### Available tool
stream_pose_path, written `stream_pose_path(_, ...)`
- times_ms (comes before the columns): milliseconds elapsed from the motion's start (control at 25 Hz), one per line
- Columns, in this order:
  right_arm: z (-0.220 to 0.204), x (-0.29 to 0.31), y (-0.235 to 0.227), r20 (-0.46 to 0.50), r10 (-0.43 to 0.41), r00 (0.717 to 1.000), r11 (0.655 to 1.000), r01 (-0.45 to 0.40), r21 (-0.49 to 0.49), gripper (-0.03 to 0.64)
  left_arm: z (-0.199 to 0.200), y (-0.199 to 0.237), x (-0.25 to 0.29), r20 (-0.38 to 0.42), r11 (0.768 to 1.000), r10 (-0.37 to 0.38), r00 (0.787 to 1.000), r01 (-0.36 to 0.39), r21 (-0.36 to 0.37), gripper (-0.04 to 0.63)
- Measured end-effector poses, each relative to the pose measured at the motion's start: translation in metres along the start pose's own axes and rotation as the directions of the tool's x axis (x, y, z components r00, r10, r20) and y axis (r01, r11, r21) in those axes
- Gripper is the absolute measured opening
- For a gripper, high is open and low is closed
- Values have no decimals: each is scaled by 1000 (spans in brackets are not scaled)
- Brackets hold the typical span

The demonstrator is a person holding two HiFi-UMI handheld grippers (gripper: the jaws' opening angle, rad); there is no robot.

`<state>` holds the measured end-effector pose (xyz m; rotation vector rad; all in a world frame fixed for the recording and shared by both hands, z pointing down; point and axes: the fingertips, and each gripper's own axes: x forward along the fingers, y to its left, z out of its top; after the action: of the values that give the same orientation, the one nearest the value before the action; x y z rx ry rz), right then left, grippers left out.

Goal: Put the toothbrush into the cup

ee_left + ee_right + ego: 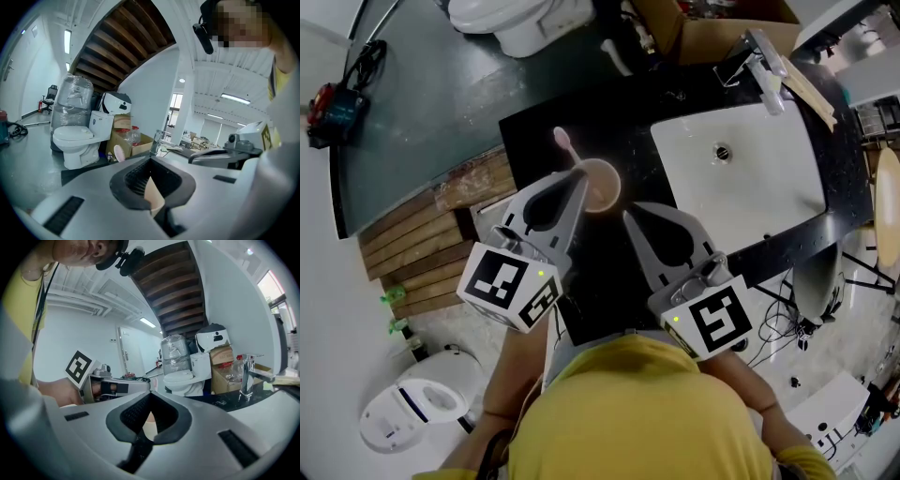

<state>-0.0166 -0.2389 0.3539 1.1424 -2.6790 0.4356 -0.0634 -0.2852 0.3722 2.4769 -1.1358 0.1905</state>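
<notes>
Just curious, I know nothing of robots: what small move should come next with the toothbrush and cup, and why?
Probably ease the left tool back from the cup. The toothbrush seems to lean in it already, head out past the rim, and that tool's shut jaws sit right at the rim; a slow retreat should avoid tipping it. The right tool is shut, apart.

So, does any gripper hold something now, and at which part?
Nothing is held: left gripper and right gripper are both shut and empty, near the cup.
</notes>
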Motion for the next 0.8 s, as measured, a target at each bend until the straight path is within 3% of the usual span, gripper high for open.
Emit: stream_pose_path(800, 27, -63, 37, 110, 36, 993, 997, -28, -73, 15, 35, -89, -74, 189, 989, 78, 979, -100, 111, 9)
